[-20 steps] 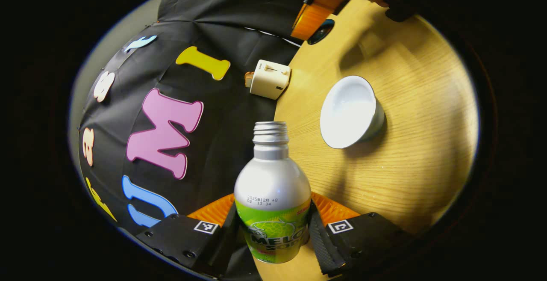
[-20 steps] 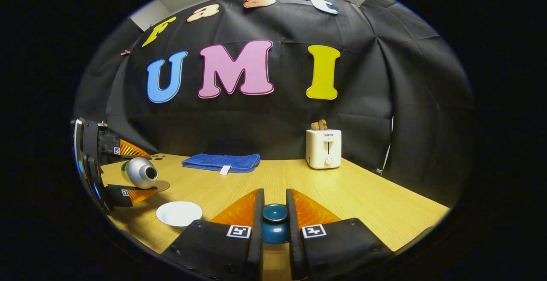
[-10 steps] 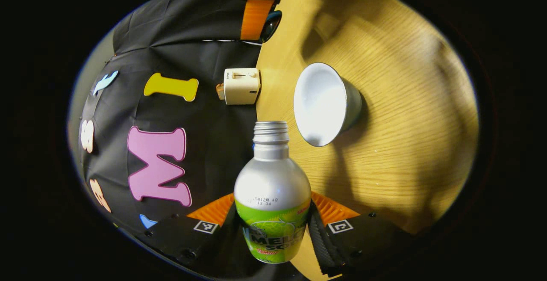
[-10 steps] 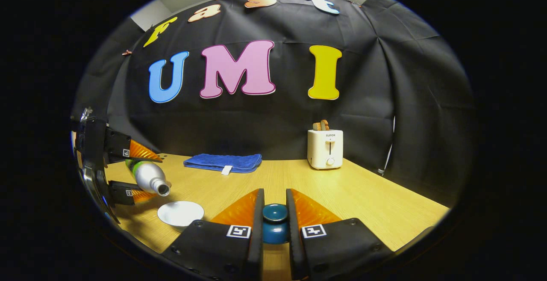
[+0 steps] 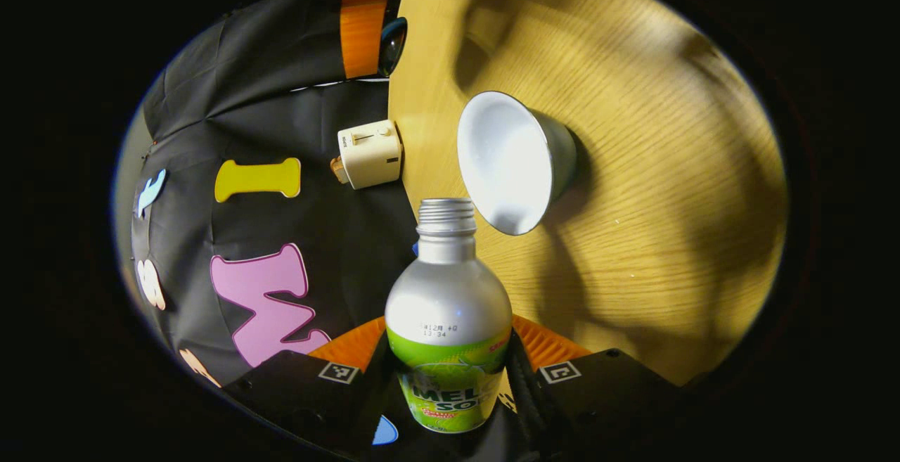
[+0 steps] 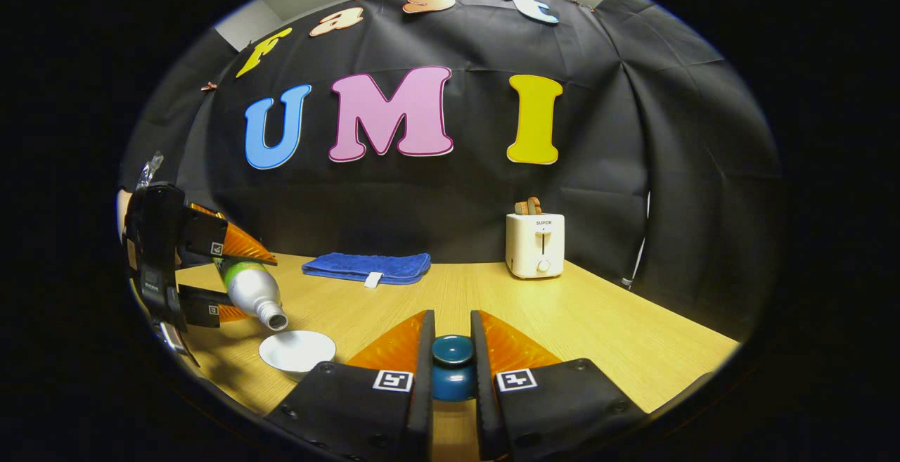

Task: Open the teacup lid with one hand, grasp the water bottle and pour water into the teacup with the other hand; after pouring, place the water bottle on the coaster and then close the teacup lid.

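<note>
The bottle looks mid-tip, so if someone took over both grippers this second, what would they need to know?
Left gripper: shut on the bottle, tipped mouth-down over the teacup.
Right gripper: shut on the teacup lid, held off to the side.
Done: lid off, bottle grasped and tilted. No water stream is visible.
Left: pour, put the bottle on the coaster, close the teacup with the lid.

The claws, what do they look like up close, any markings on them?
Each claw has a bulky black body studded with small screws. The left claw and right claw each carry two small square black-and-white tags, one per side. Ribbed wedge-shaped fingers run forward from the bodies. No cables or sleeves can be made out.
</note>
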Available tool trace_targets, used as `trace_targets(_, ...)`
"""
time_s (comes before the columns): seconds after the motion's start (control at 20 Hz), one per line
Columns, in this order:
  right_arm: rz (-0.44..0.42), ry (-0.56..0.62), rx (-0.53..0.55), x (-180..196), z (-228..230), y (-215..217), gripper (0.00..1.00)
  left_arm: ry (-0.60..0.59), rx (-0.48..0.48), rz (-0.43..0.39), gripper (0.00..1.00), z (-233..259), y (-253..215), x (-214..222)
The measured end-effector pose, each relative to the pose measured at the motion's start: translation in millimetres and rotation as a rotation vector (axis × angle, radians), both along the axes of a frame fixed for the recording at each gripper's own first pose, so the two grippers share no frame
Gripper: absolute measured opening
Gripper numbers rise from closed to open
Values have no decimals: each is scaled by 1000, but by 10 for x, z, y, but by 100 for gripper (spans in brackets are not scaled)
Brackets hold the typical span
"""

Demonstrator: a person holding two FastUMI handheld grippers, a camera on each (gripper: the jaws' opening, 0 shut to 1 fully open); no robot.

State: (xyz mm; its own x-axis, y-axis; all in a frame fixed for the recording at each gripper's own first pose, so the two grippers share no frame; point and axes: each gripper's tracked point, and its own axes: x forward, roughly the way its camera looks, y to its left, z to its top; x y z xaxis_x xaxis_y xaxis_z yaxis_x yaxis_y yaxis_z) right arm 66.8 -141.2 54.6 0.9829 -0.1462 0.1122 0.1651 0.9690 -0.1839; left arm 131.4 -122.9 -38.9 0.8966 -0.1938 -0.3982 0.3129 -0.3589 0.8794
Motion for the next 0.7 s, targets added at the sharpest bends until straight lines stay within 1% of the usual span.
trace_targets(0.15, 0, 0, 0, 3, 2, -1, 29, -9, 58, -16, 78, 11, -5, 19)
trace_targets(0.7, 11, 2, -1, 1, -2, 20, 29, -38, 199, -53, 78, 153, -65, 9)
